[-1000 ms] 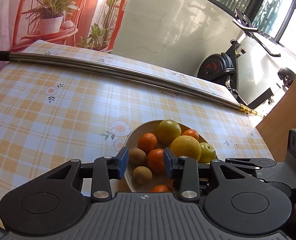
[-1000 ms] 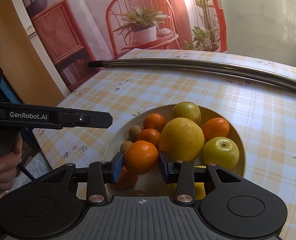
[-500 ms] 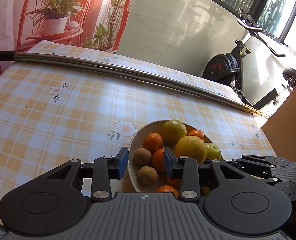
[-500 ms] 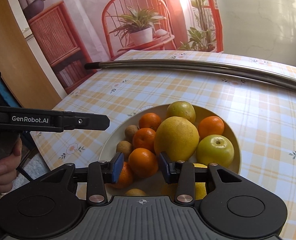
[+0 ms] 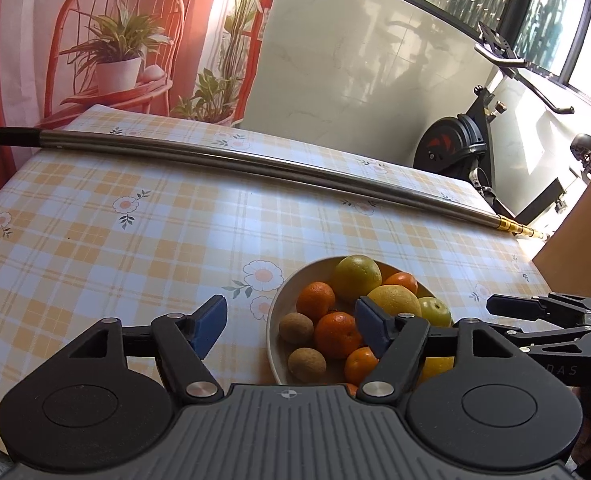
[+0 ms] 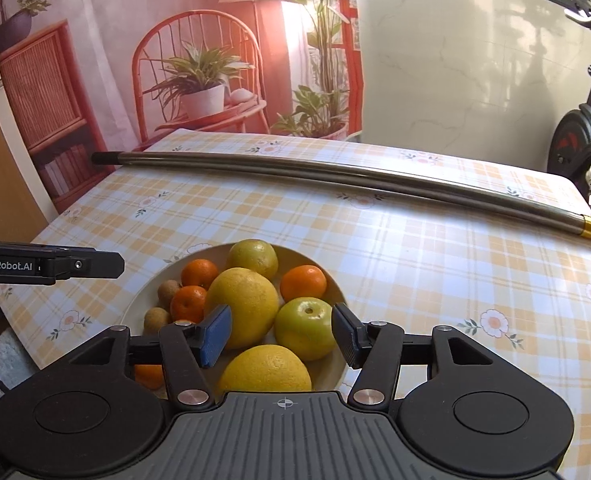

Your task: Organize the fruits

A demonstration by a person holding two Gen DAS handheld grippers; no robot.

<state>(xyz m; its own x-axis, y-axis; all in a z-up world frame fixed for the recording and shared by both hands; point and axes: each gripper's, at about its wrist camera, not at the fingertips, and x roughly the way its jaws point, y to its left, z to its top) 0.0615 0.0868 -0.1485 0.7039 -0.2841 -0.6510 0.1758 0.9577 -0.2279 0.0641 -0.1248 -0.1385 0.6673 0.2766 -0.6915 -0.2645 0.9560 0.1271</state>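
A shallow, round, cream bowl [image 6: 337, 292] with a smooth glazed rim sits near the front of the table, heaped with fruit. In the right wrist view the biggest piece is a dimpled yellow grapefruit [image 6: 244, 307] at the middle, with a second pebbly yellow citrus [image 6: 265, 372] at the near edge. A glossy green apple [image 6: 305, 328], stem dimple up, lies just right of the grapefruit. A greenish-yellow orange [image 6: 254, 258] sits at the far rim, and small shiny mandarins [image 6: 303, 282] are tucked around it. Two matte brown, rough-skinned kiwis [image 6: 156, 320] rest at the left rim.

The right gripper [image 6: 281, 334] hovers over the near side of the bowl. Its jaws have just been opening and now stand spread; the grapefruit and apple show between the ribbed blue pads, which do not press on either. The left gripper [image 5: 291, 326] hangs at the bowl's left edge, its jaws likewise just opened wide and pinching nothing, with a kiwi [image 5: 296, 327] and a mandarin [image 5: 337, 334] seen beyond the gap.

The table wears a slick tablecloth [image 6: 435, 256] of orange and white checks with printed daisies. A long, thin metal pole [image 6: 335, 176], brushed steel with a black cap at the left and a brass tip at the right, lies across the far side. Behind stand a printed backdrop [image 6: 199, 60] of a red wire chair and potted plants, a pale marble-look wall [image 6: 455, 60], and a black exercise bike [image 5: 463, 148] at the far right.
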